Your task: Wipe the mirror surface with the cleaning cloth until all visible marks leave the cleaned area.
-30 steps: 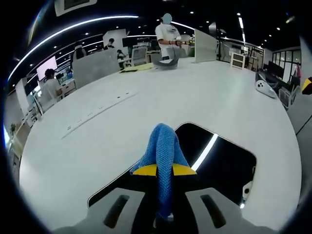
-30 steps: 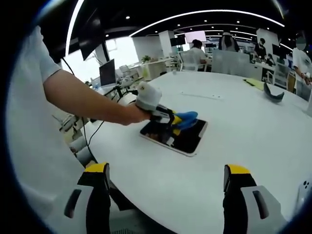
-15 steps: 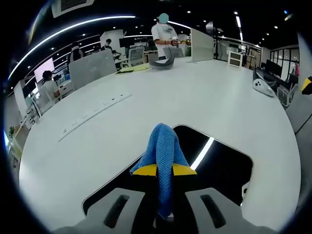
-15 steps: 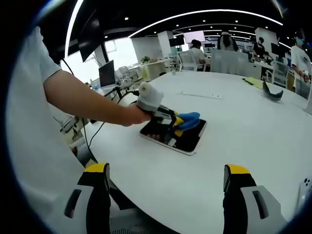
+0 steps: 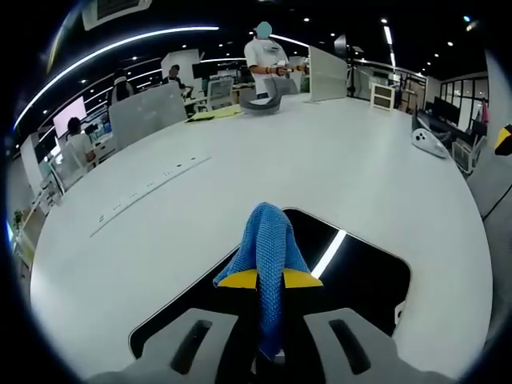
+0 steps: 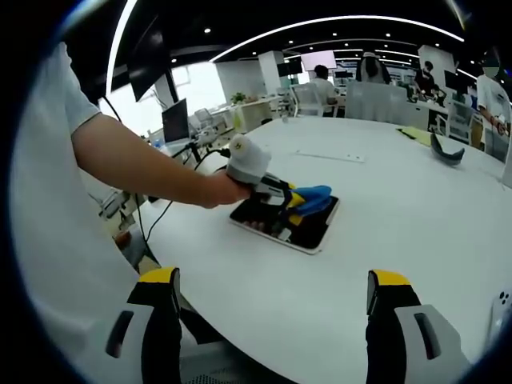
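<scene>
Cloth (image 5: 267, 240) of blue knit is pinched between the jaws of the left gripper (image 5: 270, 282), and it hangs folded over the yellow tips, down onto the mirror (image 5: 360, 272); the mirror is a dark flat rectangle that lies on the white table (image 5: 160, 232), and it reflects a bright ceiling strip.

Compared with a second ago, in the left gripper view the far corner of the mirror sits closer to the cloth and more of the dark glass shows at the lower left, under the jaws (the whole background has also slid a little, so the camera itself has travelled); I judge that the left gripper is pulling the cloth back along the glass, toward the person, in one wiping stroke. In the right gripper view the left gripper (image 6: 290, 202) with its blue cloth (image 6: 312, 195) stays over the mirror (image 6: 308, 228), held by the person's hand (image 6: 220, 189), and its place on the glass changes only a little.

The right gripper (image 6: 272, 320) hangs apart above the near table edge, with its jaws spread wide and nothing between them; it has not moved in this time.

For the task this means the wiping is under way and not ended; whether marks are left on the glass I cannot tell, because the surface is too dark and small here.
</scene>
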